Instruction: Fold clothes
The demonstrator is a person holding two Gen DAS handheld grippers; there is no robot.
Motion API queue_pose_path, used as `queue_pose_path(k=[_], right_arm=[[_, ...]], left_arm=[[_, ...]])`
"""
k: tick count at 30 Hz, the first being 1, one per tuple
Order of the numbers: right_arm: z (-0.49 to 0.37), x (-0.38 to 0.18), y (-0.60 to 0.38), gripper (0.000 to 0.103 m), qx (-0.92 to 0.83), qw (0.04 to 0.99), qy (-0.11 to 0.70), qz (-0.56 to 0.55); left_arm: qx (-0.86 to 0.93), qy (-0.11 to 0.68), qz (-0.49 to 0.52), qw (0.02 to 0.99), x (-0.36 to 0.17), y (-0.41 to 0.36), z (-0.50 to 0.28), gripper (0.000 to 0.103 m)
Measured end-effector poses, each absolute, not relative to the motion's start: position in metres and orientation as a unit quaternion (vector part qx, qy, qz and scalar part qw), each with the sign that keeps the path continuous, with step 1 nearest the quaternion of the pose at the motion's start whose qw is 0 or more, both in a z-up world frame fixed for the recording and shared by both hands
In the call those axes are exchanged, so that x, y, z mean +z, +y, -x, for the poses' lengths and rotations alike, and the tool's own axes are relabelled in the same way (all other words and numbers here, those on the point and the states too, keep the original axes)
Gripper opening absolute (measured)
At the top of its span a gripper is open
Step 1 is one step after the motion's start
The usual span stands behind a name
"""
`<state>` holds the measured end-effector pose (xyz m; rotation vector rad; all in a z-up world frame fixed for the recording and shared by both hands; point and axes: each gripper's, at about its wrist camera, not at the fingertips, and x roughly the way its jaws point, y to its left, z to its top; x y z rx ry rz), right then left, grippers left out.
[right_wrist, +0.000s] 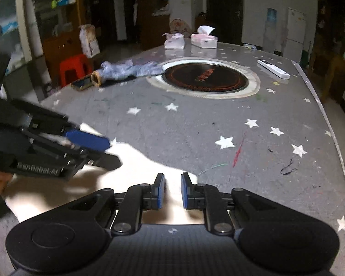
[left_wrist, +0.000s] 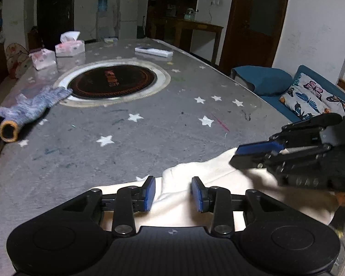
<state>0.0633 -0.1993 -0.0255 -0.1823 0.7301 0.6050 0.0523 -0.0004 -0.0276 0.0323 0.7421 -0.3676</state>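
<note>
The cloth [left_wrist: 186, 188], a cream garment, lies at the near edge of the tabletop [left_wrist: 163, 124], directly under and ahead of both sets of jaws. Only its far edge shows; the rest is hidden below the grippers, so how many folds it already has cannot be told. The visible edge looks rumpled and uneven rather than squared, with a raised bump between the left jaws, which suggests the folding is at an early or middle stage, not finished.

The left gripper [left_wrist: 173, 193] has its jaws moderately wide, one pad on each side of that bump, closed on nothing. The right gripper [right_wrist: 173, 191] has narrower jaws, also with a gap between the pads and cloth showing through it; it does not appear to be pinching the fabric. In the left view, the right gripper hovers over the cloth's far right corner.

What seems left: take hold of an edge or corners, carry them over, flatten the result.

Beyond the jaws, well apart from the cloth, are a knitted glove [left_wrist: 27, 108], the round hob [left_wrist: 112, 81], tissue packs [left_wrist: 69, 46] and a remote [left_wrist: 154, 51].
</note>
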Motion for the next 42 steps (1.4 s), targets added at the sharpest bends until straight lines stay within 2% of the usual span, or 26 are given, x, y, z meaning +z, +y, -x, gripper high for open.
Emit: queue_pose_path(k=[7, 13, 20, 27, 30, 38, 40, 42], right_arm=[[-0.038, -0.009, -0.206, 0.013, 0.307, 0.888, 0.332, 0.084], [0.001, 0.000, -0.201, 0.017, 0.353, 0.873, 0.321, 0.097], [0.032, 0.000, -0.175, 0.017, 0.411, 0.848, 0.311, 0.121], [0.047, -0.009, -0.141, 0.017, 0.454, 0.825, 0.305, 0.145], [0.048, -0.020, -0.134, 0.017, 0.455, 0.819, 0.314, 0.154], [0.056, -0.012, -0.133, 0.018, 0.456, 0.821, 0.302, 0.166], [0.063, -0.007, -0.128, 0.026, 0.463, 0.819, 0.289, 0.177], [0.069, -0.006, -0.122, 0.027, 0.471, 0.815, 0.278, 0.191]], left_arm=[[-0.157, 0.344, 0.010, 0.926, -0.012, 0.027, -0.020, 0.041], [-0.153, 0.323, 0.016, 0.934, -0.003, 0.047, 0.027, 0.041], [-0.165, 0.328, -0.020, 0.930, -0.011, 0.045, 0.063, 0.041], [-0.150, 0.344, -0.035, 0.926, -0.030, 0.046, 0.066, 0.042], [-0.149, 0.347, -0.022, 0.926, -0.032, 0.051, 0.065, 0.044], [-0.119, 0.347, 0.029, 0.930, -0.024, 0.074, 0.067, 0.061], [-0.105, 0.350, 0.050, 0.930, -0.023, 0.082, 0.066, 0.063], [-0.090, 0.353, 0.071, 0.928, -0.023, 0.090, 0.065, 0.064]])
